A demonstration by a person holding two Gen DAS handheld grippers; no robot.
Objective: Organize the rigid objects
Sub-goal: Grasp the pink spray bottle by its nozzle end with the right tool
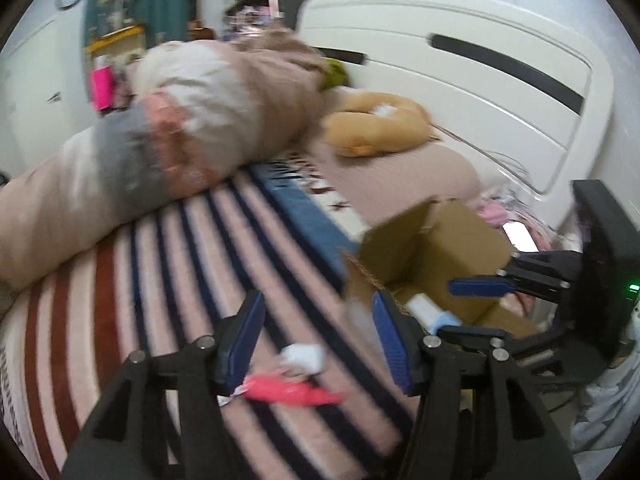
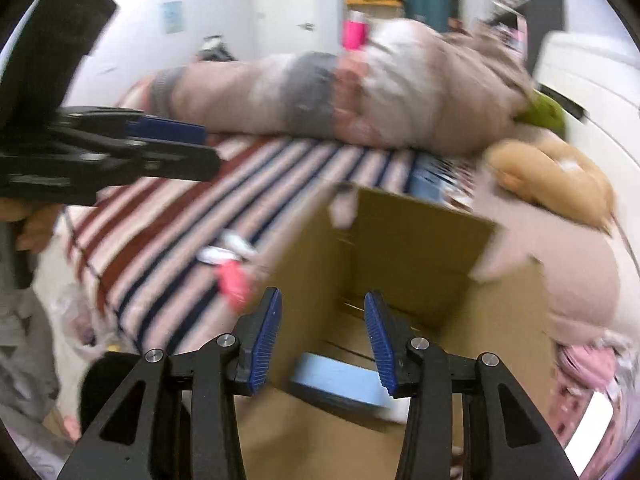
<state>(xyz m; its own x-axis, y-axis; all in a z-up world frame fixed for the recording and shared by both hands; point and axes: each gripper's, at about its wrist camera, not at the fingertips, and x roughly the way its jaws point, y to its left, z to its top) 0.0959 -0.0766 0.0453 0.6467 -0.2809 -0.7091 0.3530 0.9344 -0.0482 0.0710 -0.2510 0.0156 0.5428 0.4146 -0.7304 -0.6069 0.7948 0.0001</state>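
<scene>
Bed: fills most of both views; striped cover in pink, white, navy and rust red, w/ a white headboard behind.
Bedding roll: long bundled duvet, beige w/ grey, pink and white bands, lying across the far side of bed.
Plush toy: tan, curled, near headboard, just beside the roll's end.
Cardboard box: open, flaps up, sitting on the bed edge on the right side; in right wrist view it is directly ahead of the right tool.
Box contents: a light blue flat item lies on the box floor; left wrist view also shows a white tube-like item inside. Blur hides detail.
Left hand-held gripper: blue pads spread wide apart, nothing between them; hovers over the striped cover, box to its right.
Right hand-held gripper: pads also spread apart and empty; positioned at the box opening, above the blue item.
Loose items on bed: a pink item and a small white item lie on the stripes just ahead of the left tool, touching or nearly so, apart from the box. Both blurred; exact type unclear.
</scene>
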